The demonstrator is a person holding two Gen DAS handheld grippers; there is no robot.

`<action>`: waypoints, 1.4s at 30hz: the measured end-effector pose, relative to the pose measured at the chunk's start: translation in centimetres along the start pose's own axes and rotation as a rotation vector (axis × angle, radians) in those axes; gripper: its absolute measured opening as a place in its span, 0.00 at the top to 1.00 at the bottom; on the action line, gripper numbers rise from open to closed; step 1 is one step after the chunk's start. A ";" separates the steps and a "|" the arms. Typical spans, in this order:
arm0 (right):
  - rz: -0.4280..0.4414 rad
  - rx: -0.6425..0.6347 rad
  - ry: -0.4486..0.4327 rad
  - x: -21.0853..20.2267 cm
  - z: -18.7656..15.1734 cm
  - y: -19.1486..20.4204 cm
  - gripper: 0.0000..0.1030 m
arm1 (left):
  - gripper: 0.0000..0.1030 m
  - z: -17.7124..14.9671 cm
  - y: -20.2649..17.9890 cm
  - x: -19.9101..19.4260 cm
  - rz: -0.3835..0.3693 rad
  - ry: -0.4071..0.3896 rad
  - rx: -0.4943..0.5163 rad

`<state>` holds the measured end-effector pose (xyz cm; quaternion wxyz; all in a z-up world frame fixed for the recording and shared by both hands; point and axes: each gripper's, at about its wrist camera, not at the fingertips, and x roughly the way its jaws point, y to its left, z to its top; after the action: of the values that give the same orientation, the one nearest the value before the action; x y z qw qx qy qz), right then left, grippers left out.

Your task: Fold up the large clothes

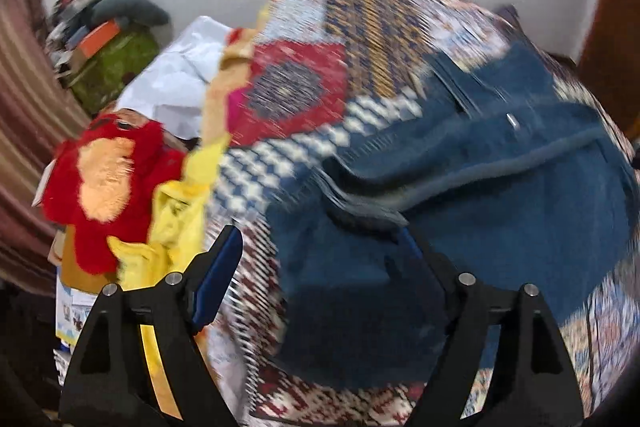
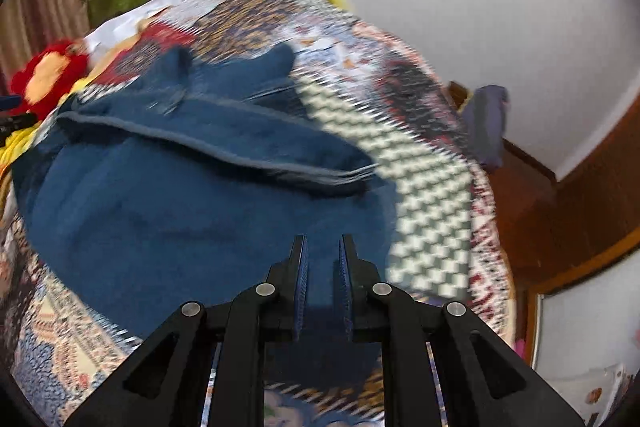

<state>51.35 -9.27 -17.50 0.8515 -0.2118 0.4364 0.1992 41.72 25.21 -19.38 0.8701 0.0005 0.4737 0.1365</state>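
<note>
Blue garment (image 2: 192, 211) on patterned bedspread (image 1: 304, 67); red plush (image 1: 104, 187) beside. Left gripper (image 1: 320, 251) jaws wide; right gripper (image 2: 323, 259) jaws narrowly parted.

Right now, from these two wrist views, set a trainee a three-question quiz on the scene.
1. True or false: the left tongs are spread wide over the blue garment.
2. What does the blue garment lie on?
A. a bare wooden floor
B. a patterned patchwork bedspread
C. a glass table
3. Fill in: the red plush toy sits to the ____ of the garment in the left wrist view.

Key
1. True; the right tongs, by contrast, stand nearly closed, with only a narrow gap.
2. B
3. left
</note>
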 end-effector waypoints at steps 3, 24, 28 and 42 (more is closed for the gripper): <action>0.040 -0.003 0.022 1.0 0.0 1.3 0.90 | 0.20 -1.2 -1.9 1.2 -0.048 0.044 0.021; -0.049 0.230 0.029 9.1 8.2 -2.0 0.90 | 0.15 7.2 0.8 8.2 0.039 0.016 -0.056; 0.029 0.198 0.002 6.9 7.7 -1.2 0.90 | 0.15 7.1 0.4 5.5 0.083 -0.053 0.005; 0.124 -0.006 0.048 3.5 3.6 7.9 0.90 | 0.13 3.0 -3.6 0.1 -0.112 -0.041 0.066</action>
<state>51.50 -0.23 -19.92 0.8262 -0.1915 0.4682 0.2480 45.12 22.18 -18.29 0.8854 0.0056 0.4592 0.0719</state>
